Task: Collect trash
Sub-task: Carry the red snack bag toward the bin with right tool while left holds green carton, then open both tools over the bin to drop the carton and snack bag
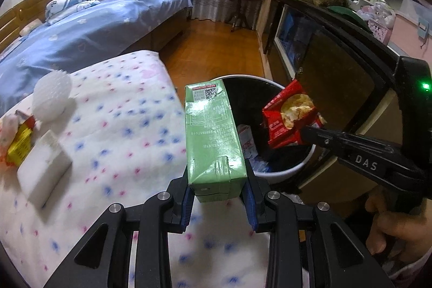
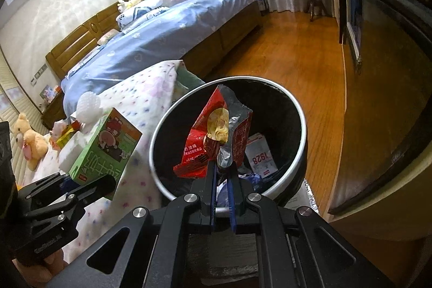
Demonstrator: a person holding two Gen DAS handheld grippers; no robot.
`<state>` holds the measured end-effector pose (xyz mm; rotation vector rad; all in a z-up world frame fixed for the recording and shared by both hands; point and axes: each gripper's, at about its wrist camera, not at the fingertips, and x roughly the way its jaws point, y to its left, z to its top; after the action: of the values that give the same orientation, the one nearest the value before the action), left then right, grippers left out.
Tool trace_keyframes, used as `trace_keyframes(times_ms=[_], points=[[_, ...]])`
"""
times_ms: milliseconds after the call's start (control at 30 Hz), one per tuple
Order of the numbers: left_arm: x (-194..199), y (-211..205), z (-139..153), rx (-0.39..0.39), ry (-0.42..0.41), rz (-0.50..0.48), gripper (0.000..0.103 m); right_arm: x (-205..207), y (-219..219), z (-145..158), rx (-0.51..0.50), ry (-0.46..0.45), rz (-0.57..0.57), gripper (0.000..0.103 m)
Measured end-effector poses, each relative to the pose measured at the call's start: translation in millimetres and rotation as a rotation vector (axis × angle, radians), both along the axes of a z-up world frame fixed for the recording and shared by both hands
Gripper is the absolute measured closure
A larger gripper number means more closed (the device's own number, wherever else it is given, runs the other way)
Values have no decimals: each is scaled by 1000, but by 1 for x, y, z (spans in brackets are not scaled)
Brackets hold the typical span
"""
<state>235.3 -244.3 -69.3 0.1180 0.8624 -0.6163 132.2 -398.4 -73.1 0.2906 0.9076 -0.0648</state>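
Both hands are loaded: the left gripper [image 1: 217,190] clamps a green carton [image 1: 213,136] beside the bin's [image 2: 302,153] rim, the right gripper [image 2: 222,169] pinches a red wrapper [image 2: 216,136] over its opening — neither dropped yet. More litter [image 1: 19,142] waits near the bed's [image 1: 129,126] far edge — some trash already lies inside.

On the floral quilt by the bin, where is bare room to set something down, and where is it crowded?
Free: the floral quilt between the white box and the green carton, and its far corner toward the blue bed. Crowded: the left edge, with the white ball, yellow packet and white box.
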Motion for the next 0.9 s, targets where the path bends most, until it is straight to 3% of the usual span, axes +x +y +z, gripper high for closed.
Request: trace_keyframes(times_ms=[400,633,800,900], points=[[30,-30,-11,26,28,-20,72,17,-17,-12,4,40,1,96],[29,-41,-15,40,34,-28,72,21,-22,-15,8,44,-11,96],[26,-42,-13,43,30,-32,71,21,-26,-13,12,30,-23,87],[21,-39,-10,30,26,-33,62,20,-30,-12,18,28,-35,83]])
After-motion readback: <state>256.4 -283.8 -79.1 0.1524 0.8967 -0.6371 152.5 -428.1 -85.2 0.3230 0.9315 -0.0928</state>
